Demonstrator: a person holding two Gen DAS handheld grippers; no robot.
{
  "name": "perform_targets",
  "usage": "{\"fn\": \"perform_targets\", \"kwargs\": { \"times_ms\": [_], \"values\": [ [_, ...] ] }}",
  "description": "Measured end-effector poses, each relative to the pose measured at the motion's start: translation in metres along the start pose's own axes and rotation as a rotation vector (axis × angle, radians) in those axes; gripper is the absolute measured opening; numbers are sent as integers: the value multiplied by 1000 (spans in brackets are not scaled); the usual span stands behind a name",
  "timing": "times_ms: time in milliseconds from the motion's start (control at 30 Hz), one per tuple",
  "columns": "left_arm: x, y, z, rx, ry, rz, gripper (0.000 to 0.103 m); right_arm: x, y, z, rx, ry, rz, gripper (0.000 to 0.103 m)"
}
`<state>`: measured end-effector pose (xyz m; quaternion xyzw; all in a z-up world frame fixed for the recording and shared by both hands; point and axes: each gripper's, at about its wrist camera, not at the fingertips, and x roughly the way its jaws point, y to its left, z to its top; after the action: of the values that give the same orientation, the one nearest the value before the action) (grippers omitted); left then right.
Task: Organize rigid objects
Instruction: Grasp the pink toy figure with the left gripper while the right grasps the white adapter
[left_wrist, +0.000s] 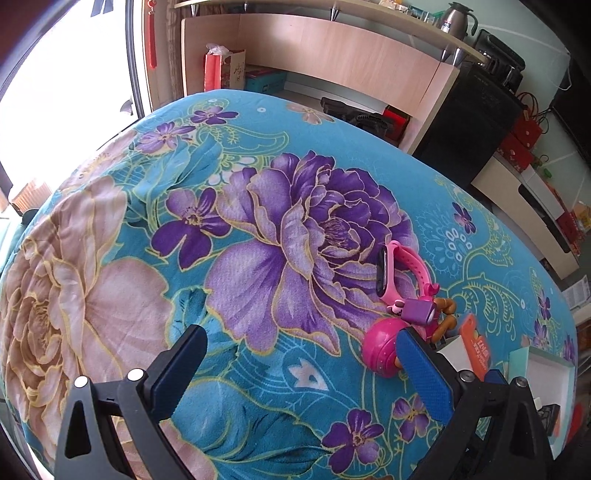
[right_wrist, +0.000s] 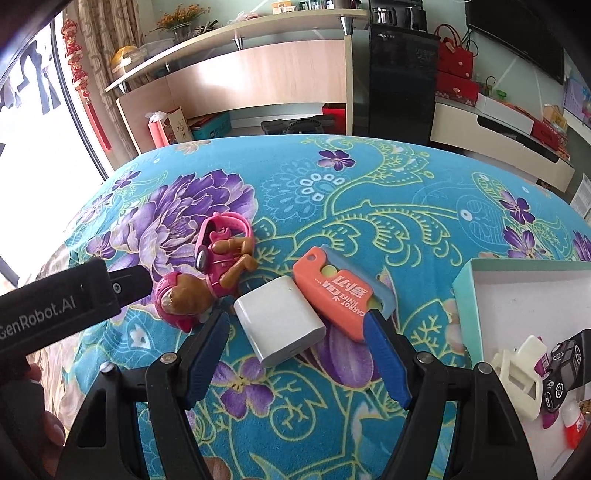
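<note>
A floral blanket (right_wrist: 369, 192) in turquoise, purple and pale pink covers the whole counter and carries everything else. At its right edge, in the right wrist view, sits a shallow pale green box (right_wrist: 480, 275) with a white floor; inside it lie a cream plastic piece (right_wrist: 517, 373), a small black toy car (right_wrist: 563, 369) and a small red and white item (right_wrist: 574, 424) that is too cut off at the frame edge to identify. Left of the box, loose on the blanket, is a white rectangular charger block (right_wrist: 279, 325), lying flat, with an orange carrot knife toy (right_wrist: 336, 291) touching its far right corner and tilted across a light blue part. Further left lies a brown toy puppy in a pink outfit and helmet (right_wrist: 195, 291), on its side, with a pink smart band (right_wrist: 218, 236) looped just behind it; in the left wrist view the band (left_wrist: 400, 267) stands on edge with its dark screen facing left. The right gripper (right_wrist: 297, 332) hangs over the blanket with its blue fingers (right_wrist: 212, 354) spread wide to either side of the white block, which lies between them, apparently not pressed by either pad. The left gripper (left_wrist: 306, 350) is likewise wide open and empty, its right finger (left_wrist: 424, 373) just in front of the puppy's pink helmet (left_wrist: 380, 345), its left finger over bare blanket. Its black body (right_wrist: 66, 299) enters the right wrist view from the left, held by a hand (right_wrist: 48, 424).
</note>
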<state>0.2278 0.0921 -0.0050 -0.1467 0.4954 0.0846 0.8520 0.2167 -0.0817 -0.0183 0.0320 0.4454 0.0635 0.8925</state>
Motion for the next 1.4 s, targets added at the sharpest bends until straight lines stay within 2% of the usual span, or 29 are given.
{"fn": "perform_targets", "kwargs": {
  "times_ms": [167,400,667,900,1033,1267,1333,1400],
  "values": [
    [3,2,-2,-6,12,-35,103,6,3,-3,-1,31,34,74],
    [8,-2,-5,-4,33,-50,103,16,-3,-5,40,42,71,59],
    [10,-7,-7,1,47,-92,103,22,-3,-5,49,10,76,59],
    [11,-19,-8,38,36,-126,101,19,-10,-6,84,8,101,55],
    [18,-26,-11,59,55,-147,85,17,-12,-7,79,19,95,54],
    [23,-32,-13,76,57,-199,64,15,-14,-9,79,25,95,54],
    [22,-35,-14,81,60,-251,45,15,-15,-9,79,26,95,54],
    [22,-39,-15,97,58,-252,45,14,-15,-10,81,27,95,54]
  ]
}}
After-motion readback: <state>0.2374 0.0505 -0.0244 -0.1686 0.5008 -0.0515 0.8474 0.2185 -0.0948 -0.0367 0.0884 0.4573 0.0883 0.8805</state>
